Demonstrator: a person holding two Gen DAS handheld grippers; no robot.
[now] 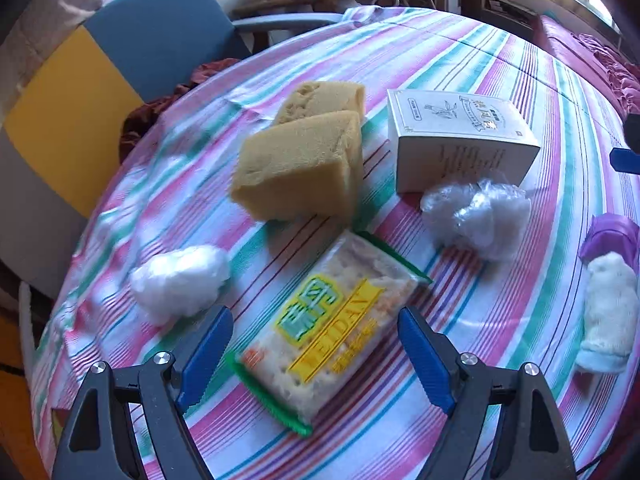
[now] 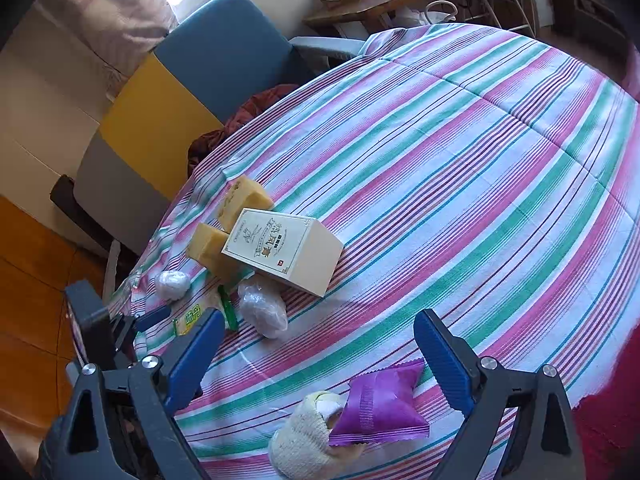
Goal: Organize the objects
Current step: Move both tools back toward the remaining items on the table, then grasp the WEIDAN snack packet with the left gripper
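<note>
A clear cracker packet (image 1: 332, 328) with a yellow and green label lies on the striped tablecloth (image 1: 460, 60). My left gripper (image 1: 316, 354) hovers over its near end, open wide, with both blue pads clear of the wrapper. Beyond the packet stand two yellow sponges (image 1: 304, 168) and a white box (image 1: 452, 136). My right gripper (image 2: 320, 360) is open and holds nothing. Just ahead of it lie a purple snack packet (image 2: 380, 404) and a cream knitted sock (image 2: 308, 436). The right finger hides part of the cracker packet (image 2: 192, 318) in the right wrist view.
A loose cotton wad (image 1: 180, 280) sits left of the packet, and a plastic-wrapped wad (image 1: 476, 216) sits by the box. A blue, yellow and grey chair (image 2: 180, 92) stands against the table's far left edge. Bare striped cloth stretches to the right (image 2: 480, 160).
</note>
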